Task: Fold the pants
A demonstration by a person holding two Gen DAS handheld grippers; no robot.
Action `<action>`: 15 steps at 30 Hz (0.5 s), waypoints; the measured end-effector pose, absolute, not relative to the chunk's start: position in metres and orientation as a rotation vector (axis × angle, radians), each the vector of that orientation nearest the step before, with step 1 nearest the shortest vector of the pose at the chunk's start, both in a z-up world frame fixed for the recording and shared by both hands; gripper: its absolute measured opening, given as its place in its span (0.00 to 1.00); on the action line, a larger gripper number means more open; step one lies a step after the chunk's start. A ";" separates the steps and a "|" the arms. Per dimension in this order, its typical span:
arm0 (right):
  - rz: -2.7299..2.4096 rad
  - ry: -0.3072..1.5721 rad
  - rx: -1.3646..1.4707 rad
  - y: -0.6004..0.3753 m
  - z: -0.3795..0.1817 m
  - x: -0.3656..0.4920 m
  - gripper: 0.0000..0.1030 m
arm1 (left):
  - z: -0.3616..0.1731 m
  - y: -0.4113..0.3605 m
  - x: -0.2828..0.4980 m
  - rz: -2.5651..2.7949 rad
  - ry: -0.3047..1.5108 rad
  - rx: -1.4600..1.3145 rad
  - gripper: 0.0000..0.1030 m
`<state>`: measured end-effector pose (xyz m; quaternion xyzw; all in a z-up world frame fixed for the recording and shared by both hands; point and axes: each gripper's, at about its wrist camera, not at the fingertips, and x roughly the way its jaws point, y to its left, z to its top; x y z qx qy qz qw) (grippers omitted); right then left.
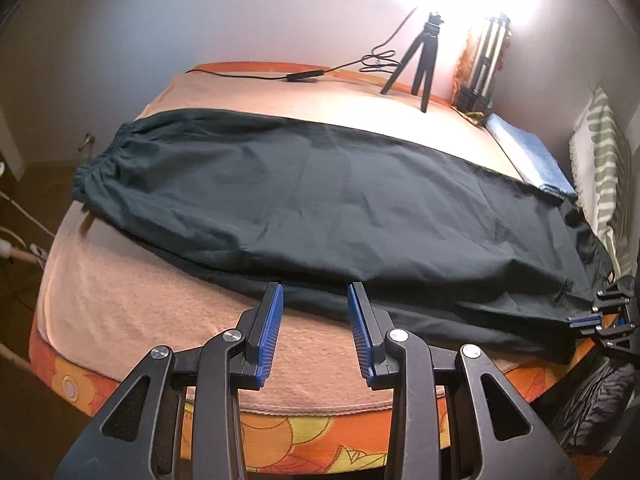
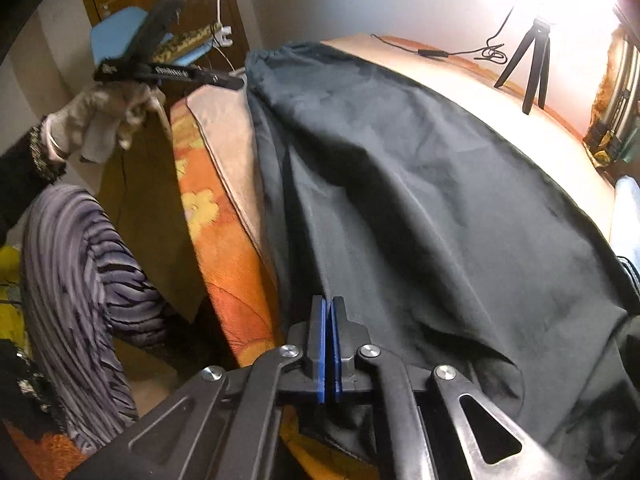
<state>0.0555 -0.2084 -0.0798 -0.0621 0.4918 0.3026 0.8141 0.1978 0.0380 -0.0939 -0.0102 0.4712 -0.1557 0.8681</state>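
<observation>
The dark pants (image 1: 320,208) lay lengthwise across the bed (image 1: 120,300), the right gripper (image 2: 329,308) with jaws clamped on the hem end, the left gripper (image 1: 316,300) part-open, empty (poised at the near edge). A one-sided pull risked dragging the cloth askew.

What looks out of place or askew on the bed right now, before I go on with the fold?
Little stands out. The dark pants lie slantwise across the towel, and the near hem end spills past the towel's edge. The right gripper is shut on that hem; the left gripper is open.
</observation>
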 end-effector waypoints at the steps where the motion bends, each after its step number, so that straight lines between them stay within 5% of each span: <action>1: 0.649 1.042 -0.122 -0.210 -0.077 0.055 0.00 | -0.095 0.040 0.198 -0.321 0.987 -0.026 0.31; 15: 0.708 1.034 -0.025 -0.238 -0.080 0.045 0.00 | -0.098 0.060 0.208 -0.234 0.982 -0.020 0.31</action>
